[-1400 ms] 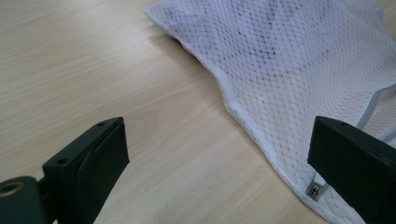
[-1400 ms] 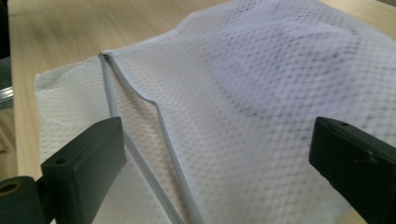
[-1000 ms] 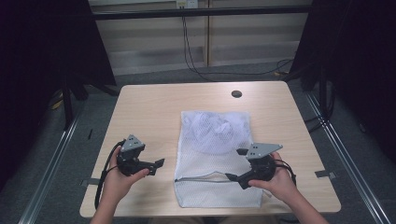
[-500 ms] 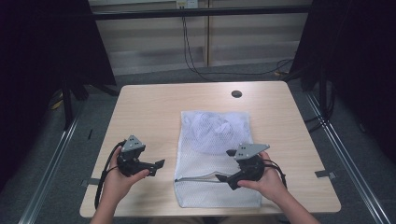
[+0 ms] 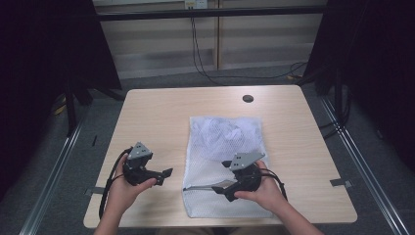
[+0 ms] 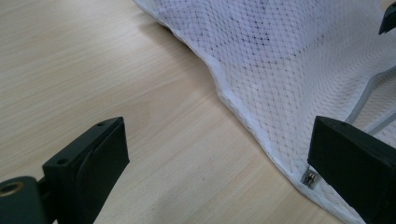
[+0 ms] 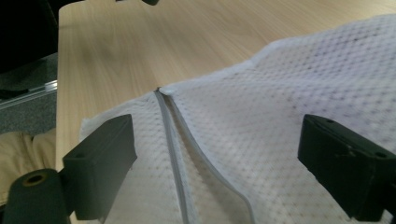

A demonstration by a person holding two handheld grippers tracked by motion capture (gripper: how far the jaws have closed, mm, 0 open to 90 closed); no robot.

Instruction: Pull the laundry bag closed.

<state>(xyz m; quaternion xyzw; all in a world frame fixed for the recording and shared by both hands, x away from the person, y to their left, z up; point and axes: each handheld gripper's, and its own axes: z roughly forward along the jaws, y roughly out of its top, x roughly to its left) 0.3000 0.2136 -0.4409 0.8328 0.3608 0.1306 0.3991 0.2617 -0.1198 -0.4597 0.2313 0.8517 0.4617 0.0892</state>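
Pale wood table (image 5: pixel 161 117), dark curtains on both sides and grey floor beyond. On the table's near middle lies a white mesh bag (image 5: pixel 225 142), flat, with something white bunched inside its far half. Its grey zipper (image 7: pixel 170 140) runs across the near end, partly parted. The right gripper (image 5: pixel 226 185) hovers over that zipper — jaws spread wide, holding nothing, one on each side of the zipper line in the right gripper view. The left gripper (image 5: pixel 164 175) sits over bare wood just left of the bag's edge, jaws also wide apart and empty; a small metal zipper pull (image 6: pixel 308 178) shows at the bag's hem beside one jaw.
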